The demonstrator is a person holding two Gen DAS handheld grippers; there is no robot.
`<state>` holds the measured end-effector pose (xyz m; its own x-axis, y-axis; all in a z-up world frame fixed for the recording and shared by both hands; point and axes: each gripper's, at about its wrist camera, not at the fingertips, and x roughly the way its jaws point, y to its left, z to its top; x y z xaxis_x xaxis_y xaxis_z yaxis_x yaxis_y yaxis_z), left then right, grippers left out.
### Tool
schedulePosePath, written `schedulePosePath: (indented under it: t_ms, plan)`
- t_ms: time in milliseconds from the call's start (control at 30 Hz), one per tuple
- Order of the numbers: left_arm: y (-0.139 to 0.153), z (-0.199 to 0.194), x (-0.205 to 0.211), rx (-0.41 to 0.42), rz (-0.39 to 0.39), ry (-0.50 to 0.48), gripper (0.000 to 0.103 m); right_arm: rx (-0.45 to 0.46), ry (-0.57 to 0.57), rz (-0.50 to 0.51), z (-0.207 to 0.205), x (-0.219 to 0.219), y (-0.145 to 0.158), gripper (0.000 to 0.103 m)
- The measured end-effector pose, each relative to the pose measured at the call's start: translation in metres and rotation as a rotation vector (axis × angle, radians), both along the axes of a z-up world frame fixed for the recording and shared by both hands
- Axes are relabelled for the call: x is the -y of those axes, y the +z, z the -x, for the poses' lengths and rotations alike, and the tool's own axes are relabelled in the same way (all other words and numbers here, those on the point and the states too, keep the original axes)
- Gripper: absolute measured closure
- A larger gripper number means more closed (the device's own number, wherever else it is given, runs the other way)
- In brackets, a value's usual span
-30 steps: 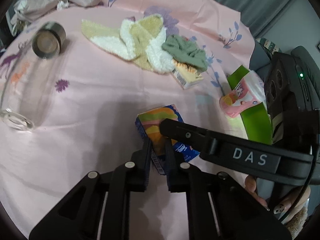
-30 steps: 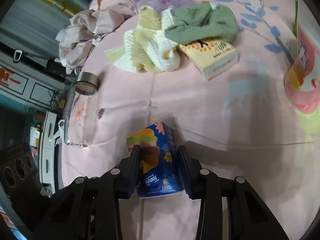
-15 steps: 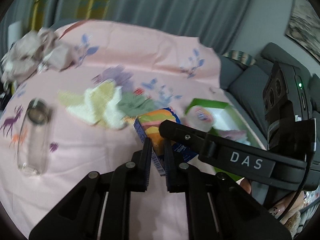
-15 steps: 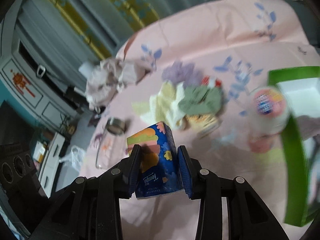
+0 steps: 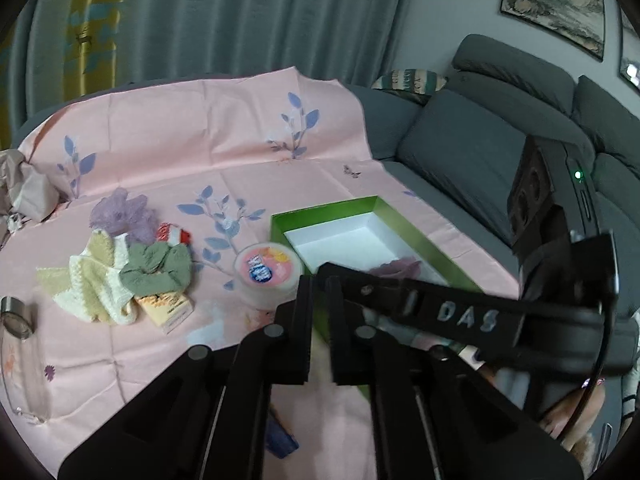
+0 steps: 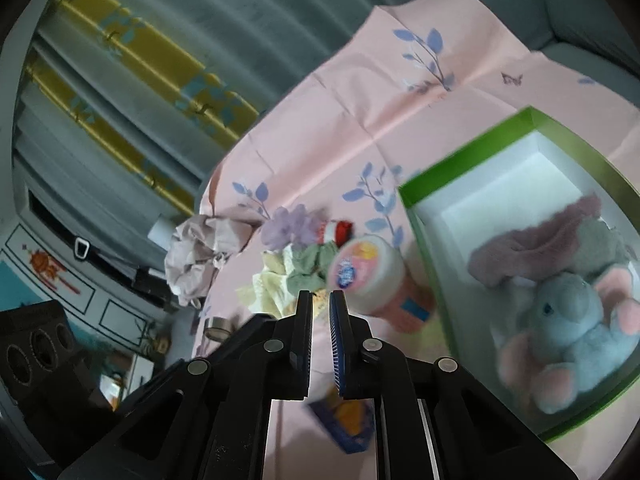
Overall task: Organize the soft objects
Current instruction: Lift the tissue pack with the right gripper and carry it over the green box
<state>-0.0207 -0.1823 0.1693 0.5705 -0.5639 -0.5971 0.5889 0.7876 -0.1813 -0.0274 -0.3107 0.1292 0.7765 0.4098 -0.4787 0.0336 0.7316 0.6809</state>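
Left wrist view: left gripper [image 5: 318,280] jaws nearly together, only a thin slit between them, nothing held. The blue tissue pack [image 5: 282,436] lies low in the picture under the gripper body, on the pink cloth [image 5: 168,144], well back from the fingertips; only a blurred blue corner shows. The right gripper's arm crosses in front from the right, lettered DAS. Just past the fingertips sits the green box [image 5: 282,220], white inside, with something mauve and soft in it, mostly hidden by the arm. A round pink tub [image 5: 267,269] stands touching the box's near left corner. Further left, a heap: green scrunchie [image 5: 158,268] on a yellow-white knit cloth [image 5: 94,280], with a small yellow pack [image 5: 166,308] poking out from under them. A glass jar [image 5: 18,344] lies at the far left edge.

Right wrist view: right gripper [image 6: 320,300] jaws closing to a narrow gap, empty between the pads. The tissue pack [image 6: 346,420] is below and behind the fingertips, loose, blurred, not touching the pads; blue wrapper with an orange patch. To the right, the green box [image 6: 472,136] holds a grey and pink plush elephant [image 6: 568,332] and a mauve scrunchie [image 6: 532,240] behind it. The pink tub [image 6: 364,272] stands just beyond the fingertips, beside the box's left wall.
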Motion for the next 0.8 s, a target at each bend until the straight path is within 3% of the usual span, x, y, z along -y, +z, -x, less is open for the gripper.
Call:
schedulePosePath:
  t_ms: [100,200,233,267,333,400,467,533,667,800]
  plan:
    - [-0.015,-0.007,-0.011,-0.068,-0.029,0.075,0.098,-0.019,0.004,-0.006,-0.002,0.002,-0.002,0.091]
    - [-0.032,-0.016,-0.039,-0.178,0.024,0.135,0.079,-0.089,0.036,0.063,-0.008,-0.012,-0.005,0.083]
    - [-0.039,-0.018,-0.048,-0.210,0.029,0.165,0.064,-0.104,0.043,0.072,-0.009,-0.013,-0.008,0.074]
    - [-0.046,-0.019,-0.058,-0.234,0.035,0.196,0.056,-0.129,0.050,0.091,-0.012,-0.021,-0.011,0.062]
    - [-0.060,-0.016,-0.074,-0.267,0.037,0.231,0.054,-0.167,0.070,0.125,-0.015,-0.030,-0.017,0.049]
    - [-0.075,-0.010,-0.085,-0.327,0.025,0.236,0.054,-0.186,0.088,0.149,-0.016,-0.040,-0.023,0.049]
    - [-0.086,-0.005,-0.098,-0.371,0.062,0.226,0.053,-0.198,0.104,0.158,-0.011,-0.047,-0.028,0.049]
    - [-0.089,0.002,-0.104,-0.388,0.088,0.230,0.050,-0.195,0.108,0.166,-0.004,-0.051,-0.030,0.049]
    - [-0.092,0.023,-0.097,-0.372,0.078,0.156,0.032,-0.176,0.124,0.145,0.010,-0.059,-0.032,0.049]
    - [-0.102,0.035,-0.085,-0.404,0.078,0.094,0.032,-0.195,0.129,0.174,0.016,-0.072,-0.039,0.049]
